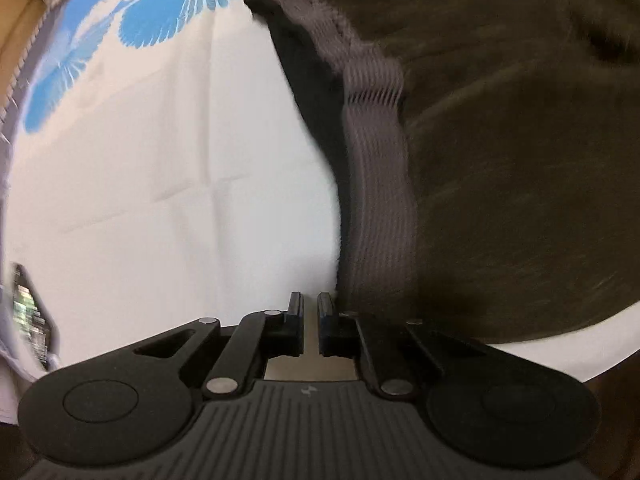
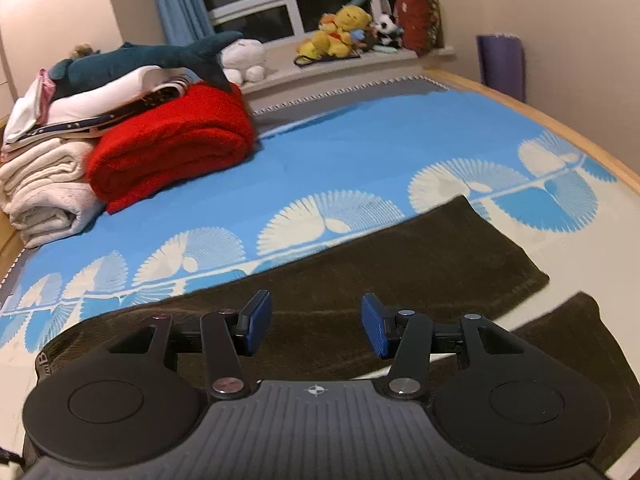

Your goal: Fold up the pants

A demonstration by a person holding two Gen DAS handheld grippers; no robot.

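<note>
Dark brown pants [image 1: 500, 160] lie on a white and blue bed sheet [image 1: 160, 160]. Their grey ribbed waistband [image 1: 380, 200] runs down the middle of the left wrist view. My left gripper [image 1: 310, 304] points steeply down at the sheet just left of the waistband's lower end, its jaws almost together with only pale sheet in the narrow gap. In the right wrist view the pants [image 2: 400, 248] stretch away to the right, with the second leg [image 2: 580, 340] nearer. My right gripper [image 2: 316, 320] hovers over the cloth, open, with nothing between its blue pads [image 2: 376, 328].
A rolled red blanket [image 2: 172, 140] and a pile of folded linens [image 2: 44, 184] with a shark plush [image 2: 132, 64] occupy the bed's far left. Plush toys [image 2: 344, 28] sit on the window sill. The wooden bed edge [image 2: 580, 136] curves along the right.
</note>
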